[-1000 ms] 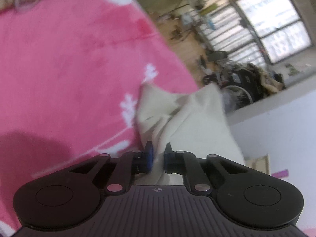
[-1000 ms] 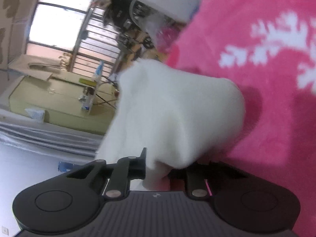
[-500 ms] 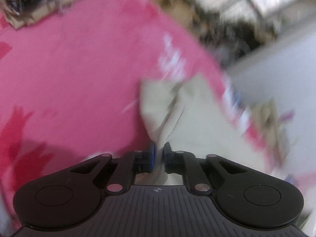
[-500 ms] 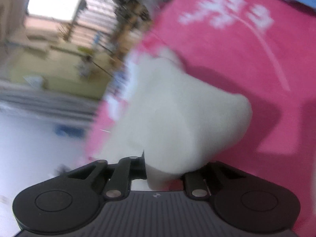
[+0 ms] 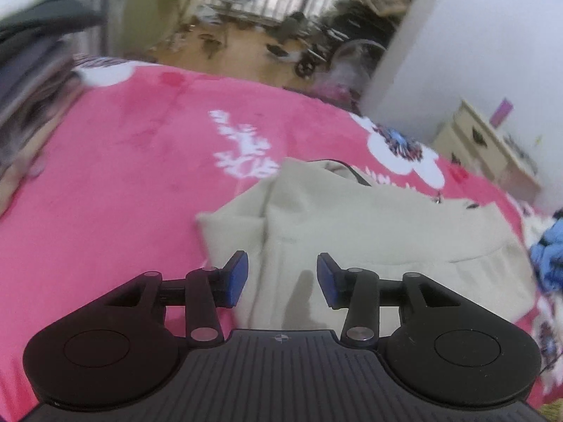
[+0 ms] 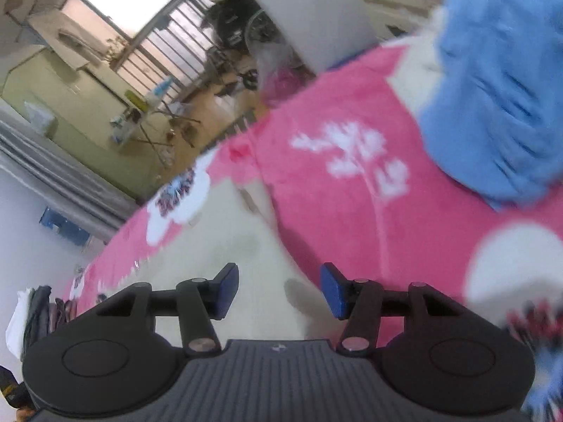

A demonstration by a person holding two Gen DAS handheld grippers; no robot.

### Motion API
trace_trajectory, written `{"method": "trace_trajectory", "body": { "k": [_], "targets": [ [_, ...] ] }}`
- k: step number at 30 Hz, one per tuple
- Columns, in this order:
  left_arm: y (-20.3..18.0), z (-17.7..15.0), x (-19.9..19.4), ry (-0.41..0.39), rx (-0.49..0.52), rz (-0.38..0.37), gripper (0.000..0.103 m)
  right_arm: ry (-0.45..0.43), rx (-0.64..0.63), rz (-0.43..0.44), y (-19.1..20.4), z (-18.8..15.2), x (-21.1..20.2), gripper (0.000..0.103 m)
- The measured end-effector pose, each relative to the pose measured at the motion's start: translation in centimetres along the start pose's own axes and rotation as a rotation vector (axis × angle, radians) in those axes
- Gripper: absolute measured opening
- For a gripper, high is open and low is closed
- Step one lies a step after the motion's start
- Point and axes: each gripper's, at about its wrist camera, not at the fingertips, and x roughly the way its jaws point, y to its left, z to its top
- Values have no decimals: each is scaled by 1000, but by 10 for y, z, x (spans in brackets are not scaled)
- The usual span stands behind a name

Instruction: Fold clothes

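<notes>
now both grippers (image 5: 282, 274) (image 6: 279, 290) just opened, empty, cream garment (image 5: 369, 225) lying below

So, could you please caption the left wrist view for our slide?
Left gripper, jaws just opened and empty, above a cream garment on the pink floral blanket.

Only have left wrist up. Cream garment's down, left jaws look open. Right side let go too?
Observer: Yes. The right gripper is open too, jaws just been opening, nothing between them; the cream garment lies flat on the pink blanket below.
Operator: That blue thing at my right edge?
Observer: In the right wrist view it is a crumpled blue garment, on the blanket, apart from the cream one.
Operator: Anything else?
Observer: A stack of folded clothes sits at the blanket's far edge.
</notes>
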Motion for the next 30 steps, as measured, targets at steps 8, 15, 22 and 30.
{"method": "trace_trajectory", "body": {
  "k": [8,15,22,30],
  "targets": [
    [2,15,34,24,-29,7,29,72,-211,-23,37,14,96,56],
    [3,9,23,-65,-55,23,4,-10,-284,-3,49,12,88,9],
    [5,18,-9,-209,-94,13,3,-183,-411,51,92,5,51,8],
    [7,4,46,-137,-20,133,4,-104,-322,-30,50,2,123,9]
  ]
}}
